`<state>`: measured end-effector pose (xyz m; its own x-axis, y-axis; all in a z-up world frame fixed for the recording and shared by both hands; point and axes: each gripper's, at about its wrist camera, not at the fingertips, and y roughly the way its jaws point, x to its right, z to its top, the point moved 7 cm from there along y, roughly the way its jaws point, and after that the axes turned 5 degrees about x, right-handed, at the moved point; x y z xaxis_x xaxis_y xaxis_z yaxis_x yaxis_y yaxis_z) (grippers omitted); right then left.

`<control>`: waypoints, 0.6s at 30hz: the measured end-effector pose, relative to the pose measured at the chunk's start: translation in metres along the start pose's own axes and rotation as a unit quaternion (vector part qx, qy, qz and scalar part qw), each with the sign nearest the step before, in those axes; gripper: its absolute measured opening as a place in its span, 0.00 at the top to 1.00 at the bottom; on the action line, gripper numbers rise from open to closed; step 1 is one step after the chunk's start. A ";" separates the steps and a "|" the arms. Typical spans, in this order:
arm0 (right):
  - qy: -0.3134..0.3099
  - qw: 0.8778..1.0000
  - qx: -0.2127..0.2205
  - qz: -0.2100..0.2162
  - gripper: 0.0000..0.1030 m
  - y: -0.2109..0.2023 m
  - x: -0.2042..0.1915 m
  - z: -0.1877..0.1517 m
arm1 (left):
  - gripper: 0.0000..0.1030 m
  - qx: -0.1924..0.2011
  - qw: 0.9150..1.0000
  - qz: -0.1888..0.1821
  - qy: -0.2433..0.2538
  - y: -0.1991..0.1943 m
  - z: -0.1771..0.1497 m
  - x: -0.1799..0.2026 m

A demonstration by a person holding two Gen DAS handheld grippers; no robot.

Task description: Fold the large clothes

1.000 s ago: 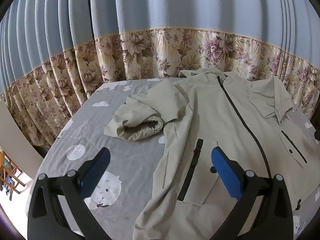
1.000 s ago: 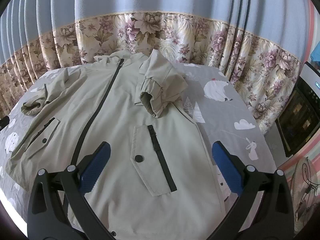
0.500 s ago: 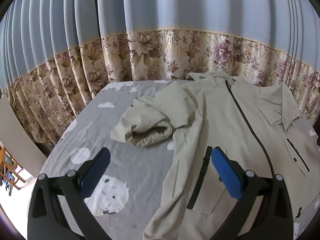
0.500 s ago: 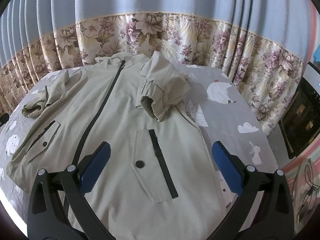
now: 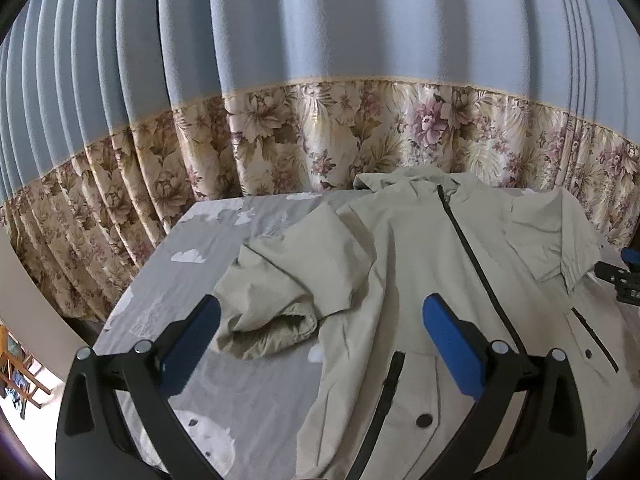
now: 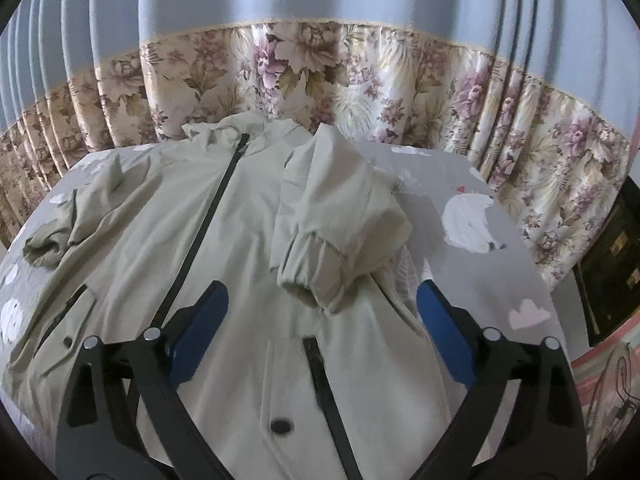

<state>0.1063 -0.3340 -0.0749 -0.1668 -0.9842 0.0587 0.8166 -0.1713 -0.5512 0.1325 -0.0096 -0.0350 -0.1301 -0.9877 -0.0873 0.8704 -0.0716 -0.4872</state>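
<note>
Jacket (image 6: pixel 224 264): khaki, zipped, spread front-up on the bed (image 5: pixel 224 240), hood at the far edge by the curtain (image 5: pixel 320 132). Both claws have advanced over it. Right claw (image 6: pixel 322 318), nothing between its jaws, has just been closing slightly, framing the right sleeve cuff (image 6: pixel 308 280) lying on the chest. Left claw (image 5: pixel 320 332) wide apart, nearing the left sleeve cuff (image 5: pixel 272 328) beside the body. Sleeve grasps likely next; no fold of the body yet.

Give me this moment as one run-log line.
beige zip-front jacket: flat on grey printed bedsheet, unfolded | right sleeve: folded onto chest | left gripper: open, empty | right gripper: open, empty, jaws just narrowing
</note>
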 end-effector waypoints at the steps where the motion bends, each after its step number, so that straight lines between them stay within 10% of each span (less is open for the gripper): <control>1: -0.001 1.000 -0.003 -0.002 0.14 0.006 0.000 0.001 | 0.02 -0.003 1.000 -0.002 -0.002 0.005 0.000 0.001; 18: 0.009 1.000 -0.004 -0.012 0.21 0.023 0.006 0.004 | 0.02 -0.006 1.000 -0.016 -0.006 0.046 0.018 0.024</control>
<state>0.1267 -0.3442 -0.0841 -0.1965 -0.9788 0.0577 0.8082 -0.1951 -0.5556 0.1781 -0.0395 -0.0444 -0.1517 -0.9866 -0.0605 0.8597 -0.1015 -0.5006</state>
